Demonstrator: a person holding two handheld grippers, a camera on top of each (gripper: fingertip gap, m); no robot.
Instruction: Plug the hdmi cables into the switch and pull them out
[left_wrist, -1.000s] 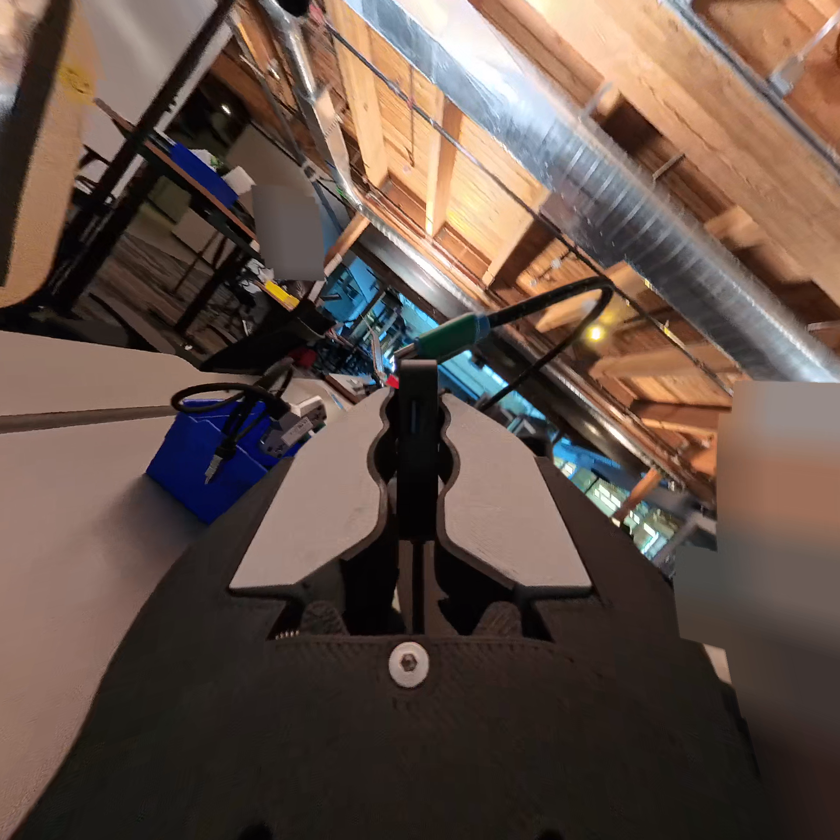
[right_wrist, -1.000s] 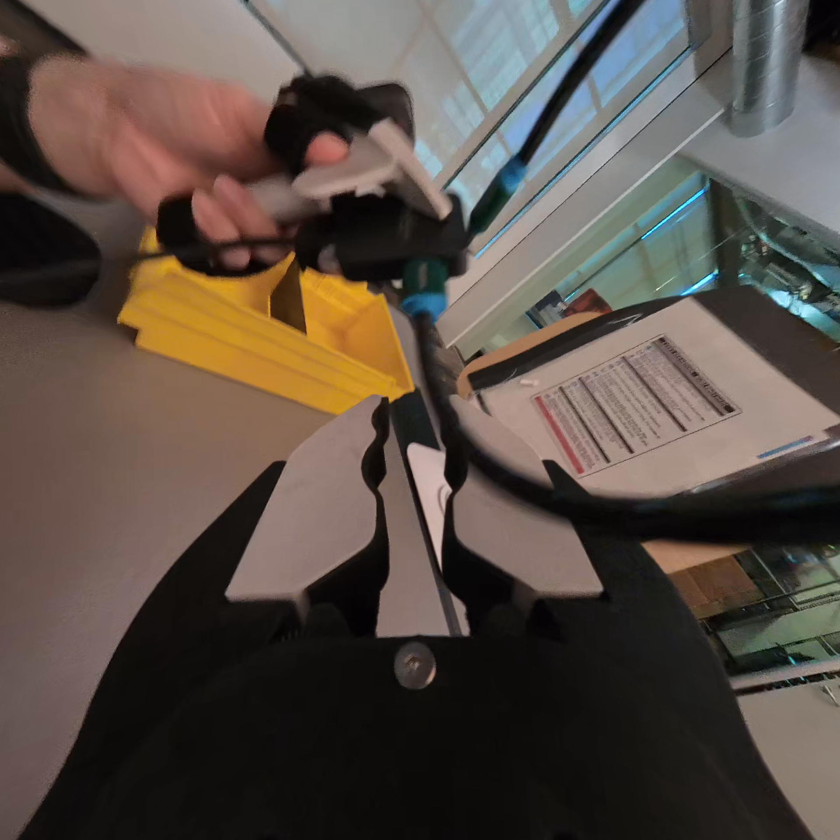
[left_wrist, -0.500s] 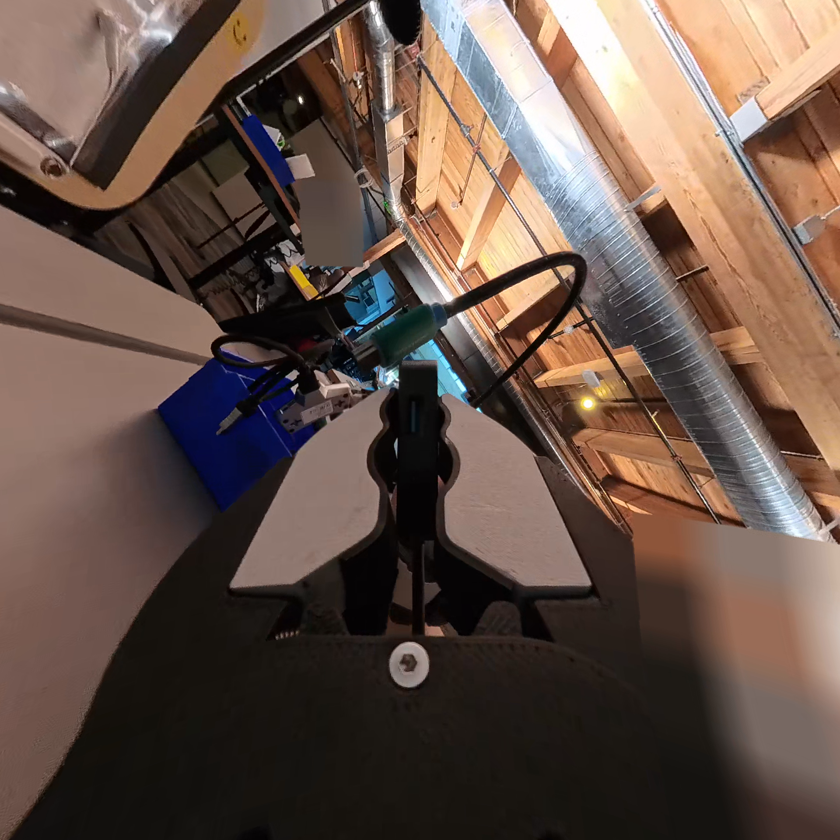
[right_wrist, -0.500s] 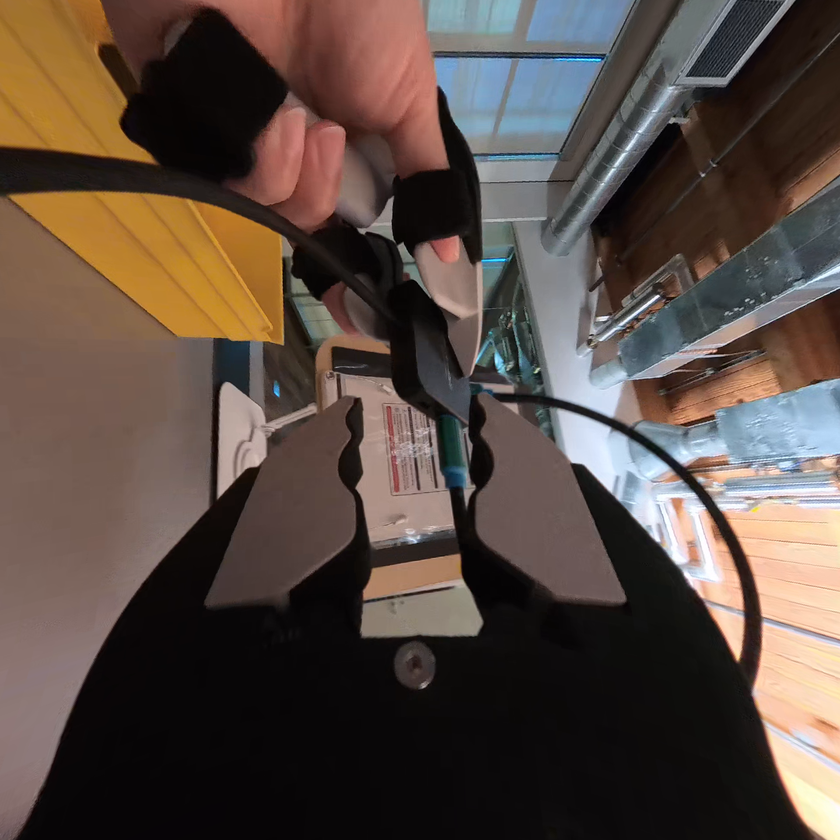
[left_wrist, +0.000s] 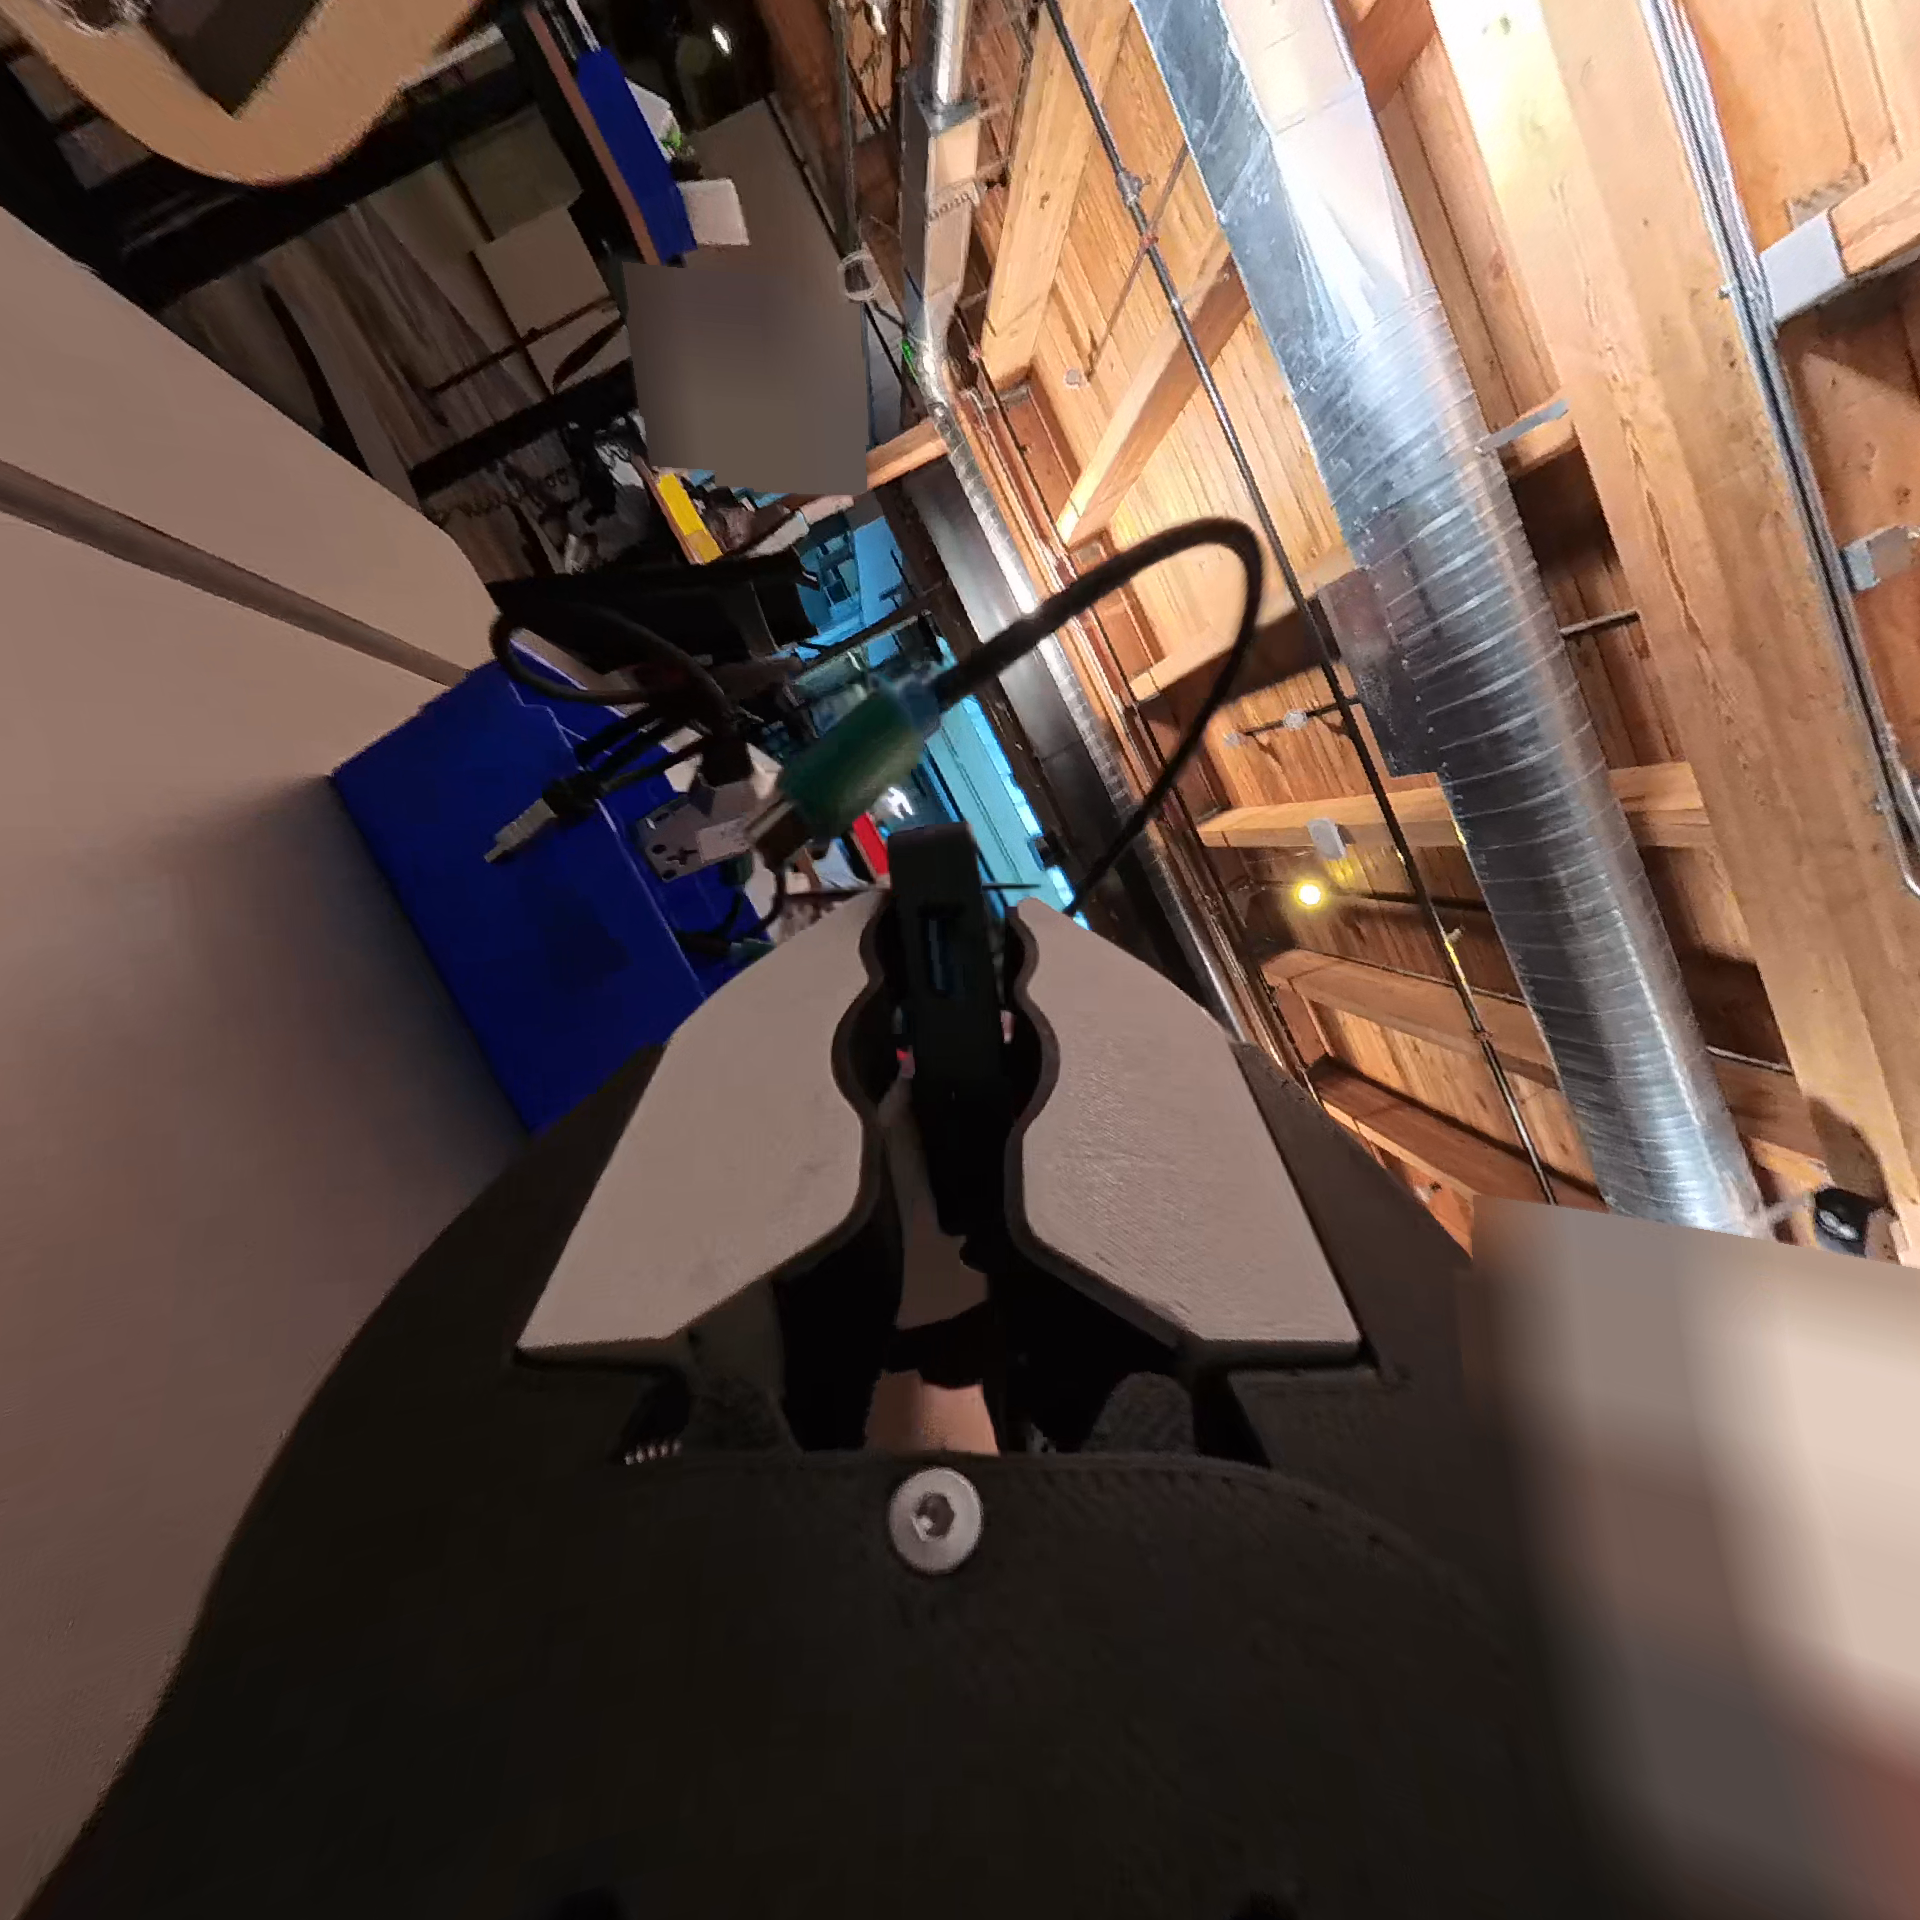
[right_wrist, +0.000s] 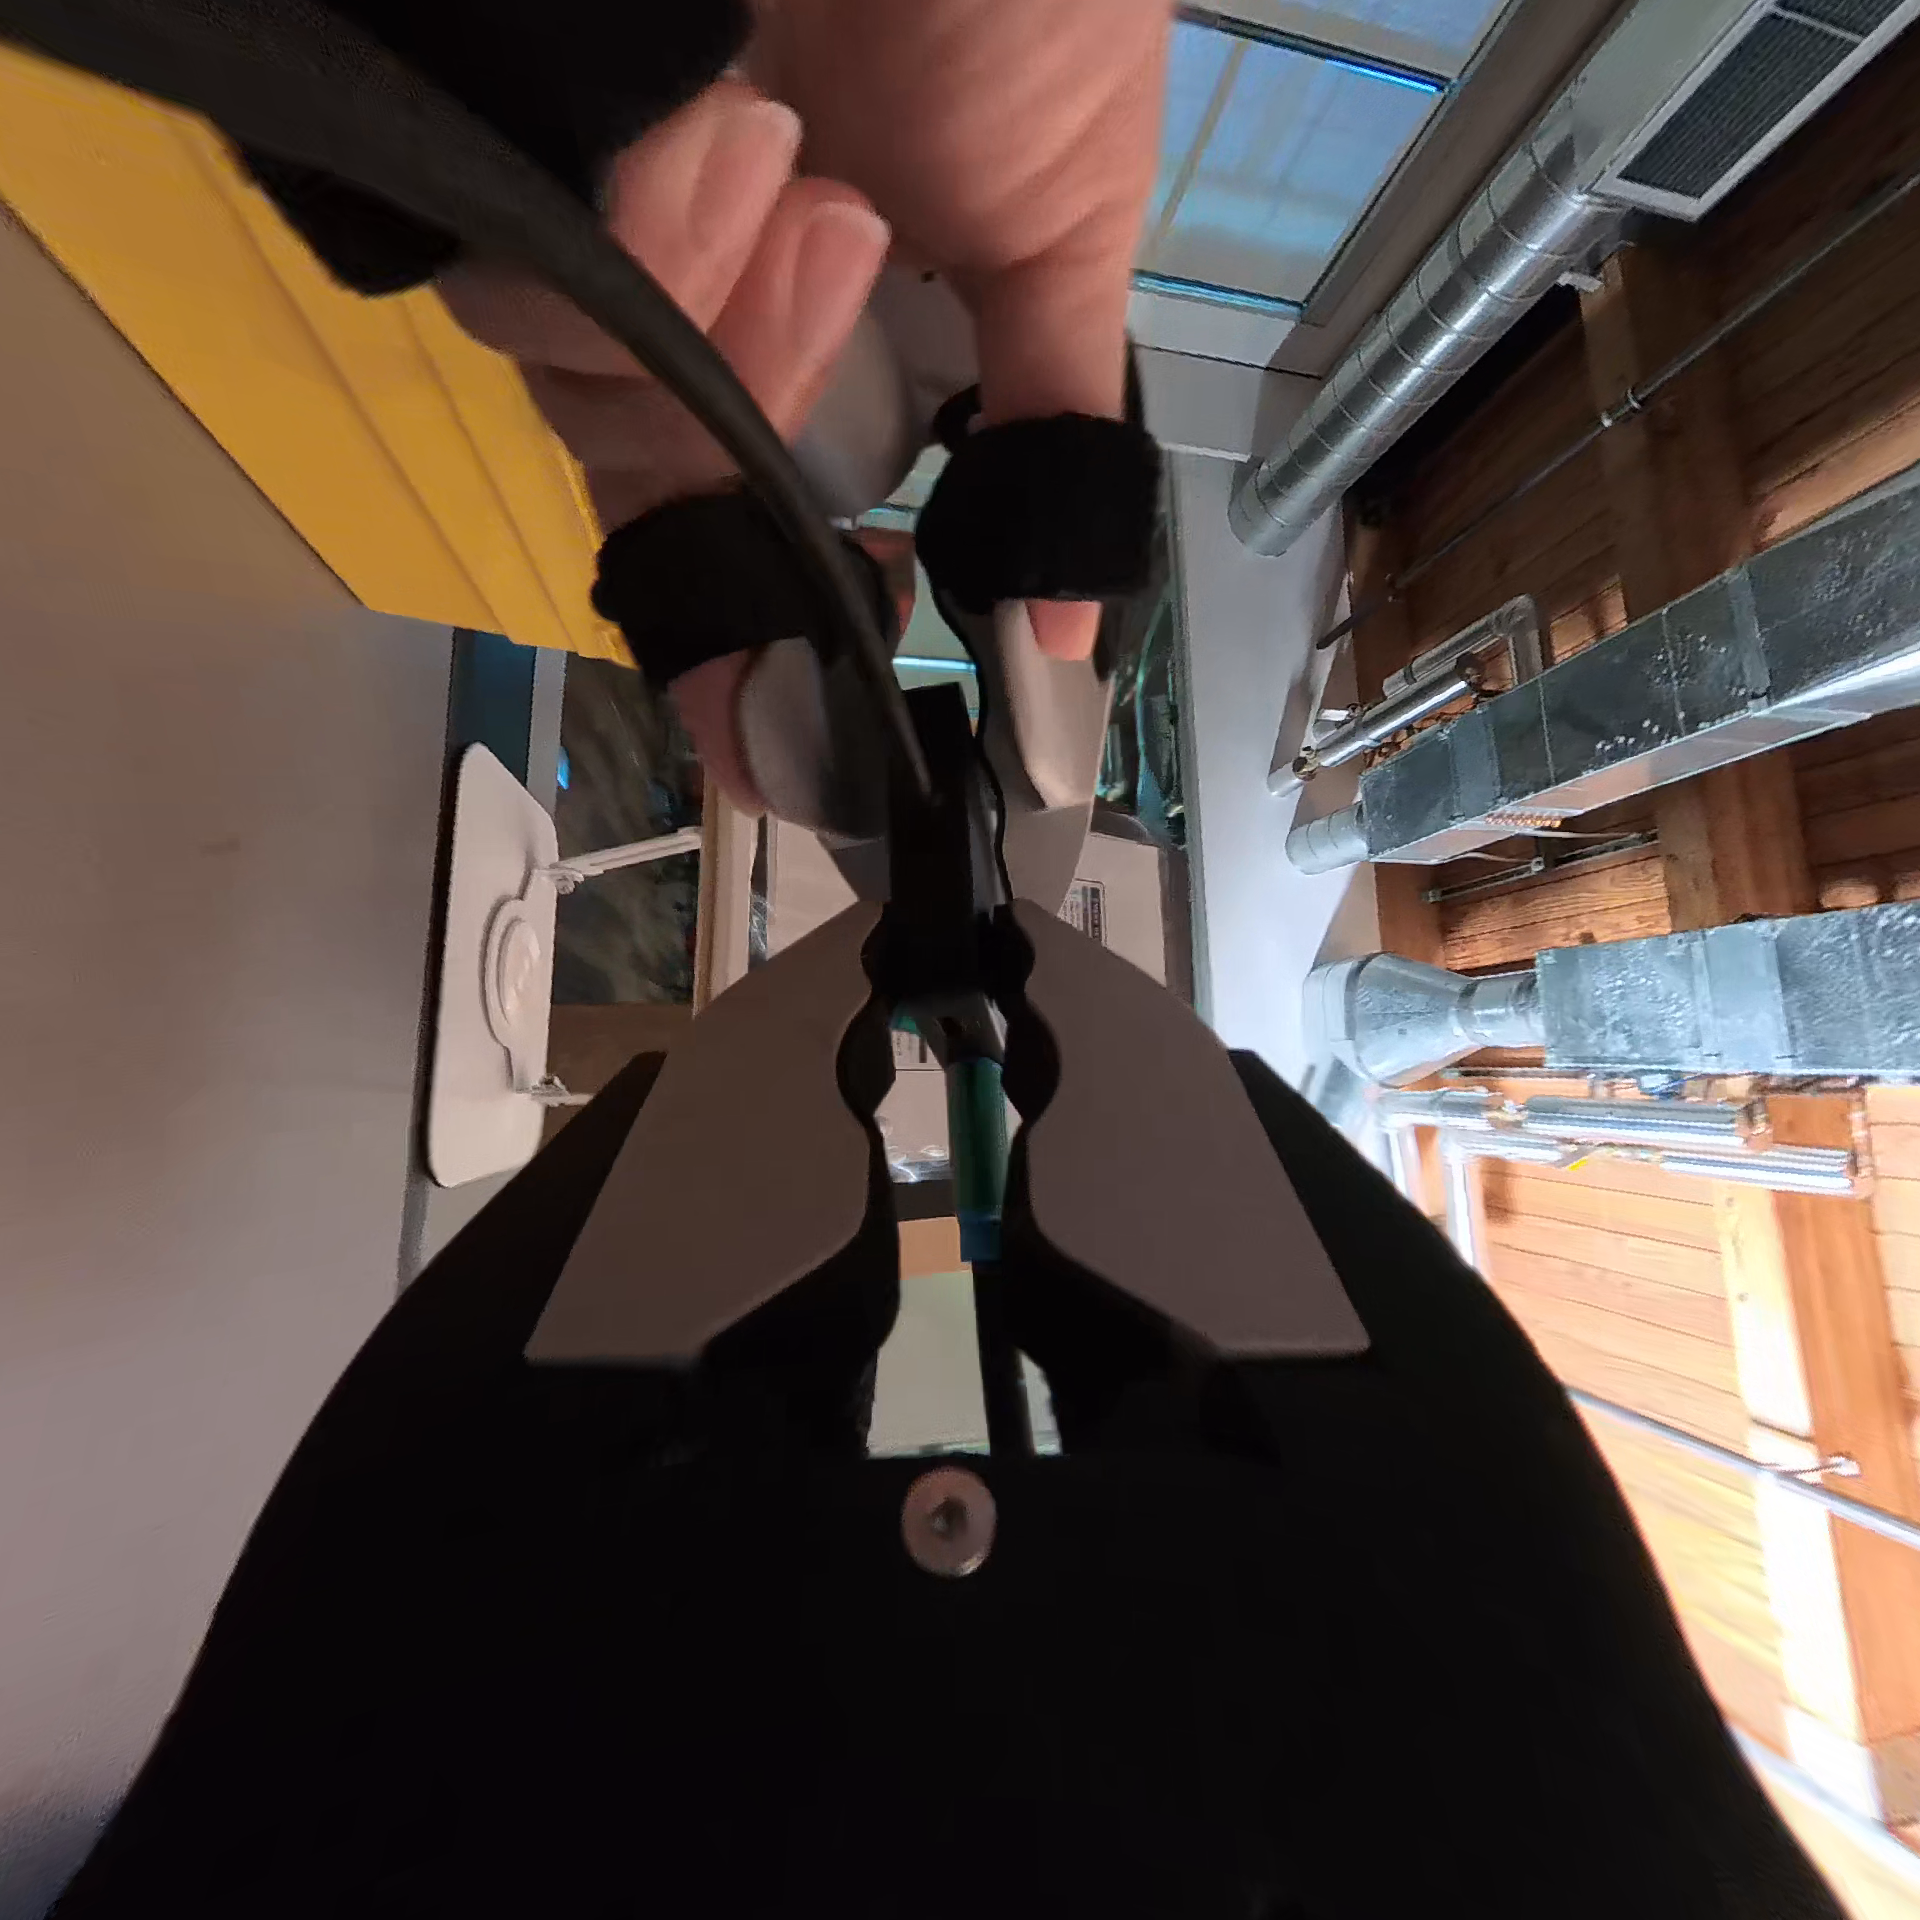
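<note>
Your left gripper (left_wrist: 940, 925) is clamping the black switch (left_wrist: 943, 971) edge-on. Your right gripper (right_wrist: 940, 940) is closing narrow around the green HDMI plug (right_wrist: 977, 1122), which is touching the switch just past its tips. Seating unclear; pull-out pending.

Black switch (left_wrist: 940, 977) held upright; green-ended HDMI cable (left_wrist: 852, 764) apparently unplugged beside it.

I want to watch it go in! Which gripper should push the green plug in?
Probably the right gripper: the green plug sits between its fingers, pointing at the switch. The left gripper is clamping the switch.
</note>
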